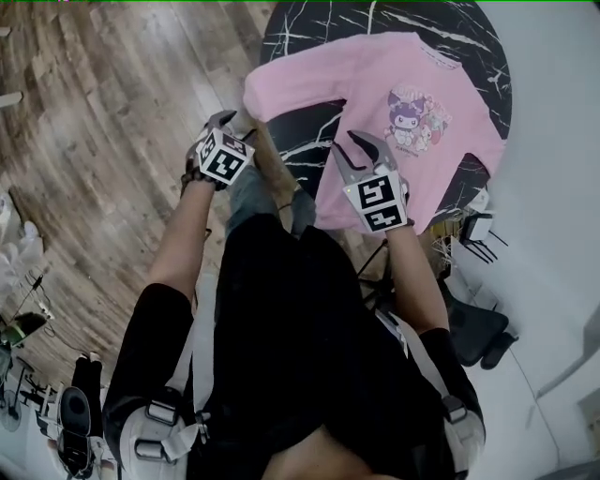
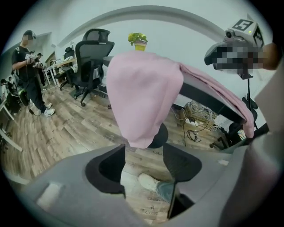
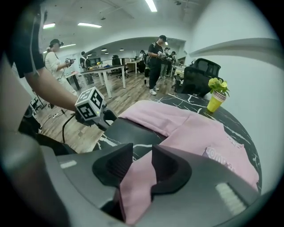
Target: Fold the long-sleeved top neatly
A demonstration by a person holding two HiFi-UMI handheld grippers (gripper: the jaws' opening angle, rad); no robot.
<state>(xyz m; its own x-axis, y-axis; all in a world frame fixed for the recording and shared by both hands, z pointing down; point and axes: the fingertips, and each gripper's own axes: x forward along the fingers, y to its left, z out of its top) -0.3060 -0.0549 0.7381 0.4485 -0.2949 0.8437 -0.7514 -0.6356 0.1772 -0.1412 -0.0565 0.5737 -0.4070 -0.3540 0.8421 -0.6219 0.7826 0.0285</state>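
A pink long-sleeved top with a cartoon print lies spread on a round black marble table. Its left sleeve hangs over the table's near-left edge. My left gripper is beside that sleeve, jaws open. In the left gripper view the sleeve hangs straight ahead, its cuff just beyond the open left gripper, with nothing between the pads. My right gripper is at the top's near hem. In the right gripper view the right gripper is shut on a fold of the pink top.
A yellow cup with a plant stands at the table's far side. Black office chairs and people are on the wooden floor beyond. Cables lie under the table. A dark chair stands at my right.
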